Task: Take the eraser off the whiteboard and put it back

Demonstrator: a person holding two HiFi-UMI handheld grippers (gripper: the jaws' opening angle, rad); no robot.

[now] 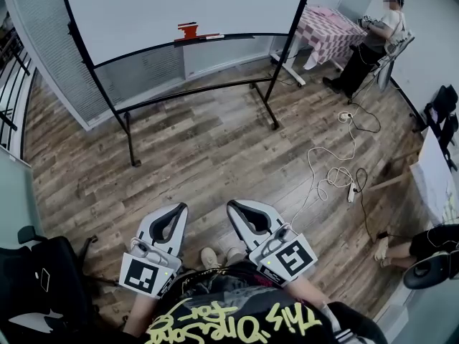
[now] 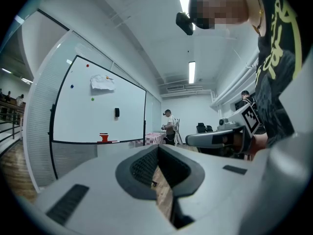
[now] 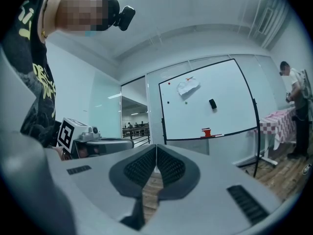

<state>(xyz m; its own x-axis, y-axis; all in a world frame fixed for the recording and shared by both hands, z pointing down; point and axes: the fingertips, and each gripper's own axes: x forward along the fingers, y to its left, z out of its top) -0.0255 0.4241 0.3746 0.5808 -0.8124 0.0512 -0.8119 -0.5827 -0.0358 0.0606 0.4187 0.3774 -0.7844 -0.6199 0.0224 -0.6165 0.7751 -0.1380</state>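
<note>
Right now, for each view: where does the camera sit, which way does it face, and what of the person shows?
Head view: on the head, facing steeply down at floor and whiteboard; left gripper, right gripper, shirt show.
Left gripper view: on that gripper, facing the whiteboard along its shut jaws; right gripper and shirt show.
Right gripper view: likewise, jaws shut; left gripper and shirt show.
Shared: the whiteboard.

Head view looks down; both gripper views face the whiteboard (image 3: 205, 102).

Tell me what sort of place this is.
Probably an office or lab room: a freestanding whiteboard on wood-plank flooring, a person at a checked-cloth table, cables trailing to a power strip.
</note>
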